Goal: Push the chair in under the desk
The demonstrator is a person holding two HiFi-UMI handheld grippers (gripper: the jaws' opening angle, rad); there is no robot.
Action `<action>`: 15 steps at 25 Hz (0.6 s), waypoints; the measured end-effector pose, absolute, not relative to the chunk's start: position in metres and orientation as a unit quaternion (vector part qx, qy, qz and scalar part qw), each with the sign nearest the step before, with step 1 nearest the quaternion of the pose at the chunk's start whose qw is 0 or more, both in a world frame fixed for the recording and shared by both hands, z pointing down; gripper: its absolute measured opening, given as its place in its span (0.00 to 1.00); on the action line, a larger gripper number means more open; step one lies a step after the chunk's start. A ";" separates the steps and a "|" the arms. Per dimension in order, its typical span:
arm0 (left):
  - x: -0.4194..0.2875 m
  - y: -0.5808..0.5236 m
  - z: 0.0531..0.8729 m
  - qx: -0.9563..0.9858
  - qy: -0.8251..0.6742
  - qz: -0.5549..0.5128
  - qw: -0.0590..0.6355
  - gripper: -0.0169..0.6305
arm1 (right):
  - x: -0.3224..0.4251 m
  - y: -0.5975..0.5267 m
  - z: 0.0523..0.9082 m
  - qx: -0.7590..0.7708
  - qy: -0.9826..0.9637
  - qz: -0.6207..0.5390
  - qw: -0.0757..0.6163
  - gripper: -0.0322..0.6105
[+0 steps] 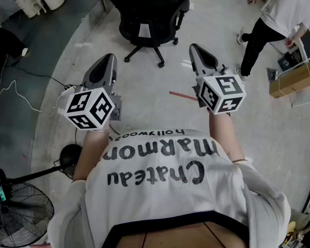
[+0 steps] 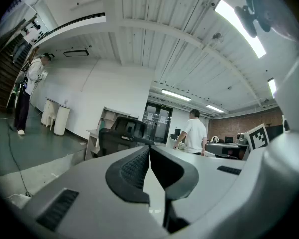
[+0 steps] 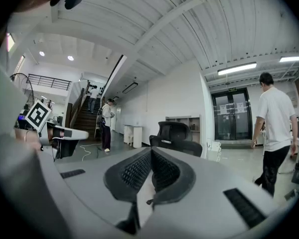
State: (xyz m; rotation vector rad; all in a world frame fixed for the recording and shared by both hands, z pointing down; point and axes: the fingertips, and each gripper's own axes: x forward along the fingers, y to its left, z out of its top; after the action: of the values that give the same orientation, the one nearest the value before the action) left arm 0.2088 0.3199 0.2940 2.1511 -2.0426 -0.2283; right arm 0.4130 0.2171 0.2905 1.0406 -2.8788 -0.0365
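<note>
Currently left gripper [image 1: 108, 57] and right gripper [image 1: 196, 47] point level, side by side; fingers [image 2: 134, 168] of both closed, nothing between; ahead, well apart, black chair [image 1: 147, 14] stands on floor [image 1: 160, 94]; beyond right, a person [image 1: 281, 12].

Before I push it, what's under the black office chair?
Under the chair, a wheeled star base stands on the concrete floor. The seat covers its far legs and the floor beneath.
</note>
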 end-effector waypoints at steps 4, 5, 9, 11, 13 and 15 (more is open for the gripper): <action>0.200 0.322 0.294 0.720 -0.684 -0.078 0.085 0.06 | 0.405 0.219 0.289 0.340 -0.939 -0.014 0.044 0.06; 0.197 0.322 0.293 0.720 -0.684 -0.078 0.086 0.06 | 0.403 0.218 0.288 0.340 -0.939 -0.014 0.044 0.06; 0.181 0.320 0.291 0.722 -0.681 -0.081 0.087 0.06 | 0.390 0.216 0.284 0.347 -0.937 -0.014 0.038 0.06; 0.170 0.320 0.289 0.724 -0.680 -0.082 0.084 0.06 | 0.382 0.214 0.281 0.351 -0.936 -0.006 0.024 0.06; 0.159 0.320 0.287 0.725 -0.679 -0.082 0.078 0.06 | 0.374 0.213 0.278 0.353 -0.936 0.005 0.005 0.06; 0.148 0.321 0.287 0.729 -0.676 -0.080 0.074 0.06 | 0.365 0.213 0.277 0.355 -0.935 0.013 -0.011 0.06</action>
State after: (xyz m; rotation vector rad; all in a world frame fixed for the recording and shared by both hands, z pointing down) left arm 0.1477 0.3207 0.2870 2.1889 -2.0287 -0.2393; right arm 0.3653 0.2127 0.2768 1.1229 -2.9580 0.0398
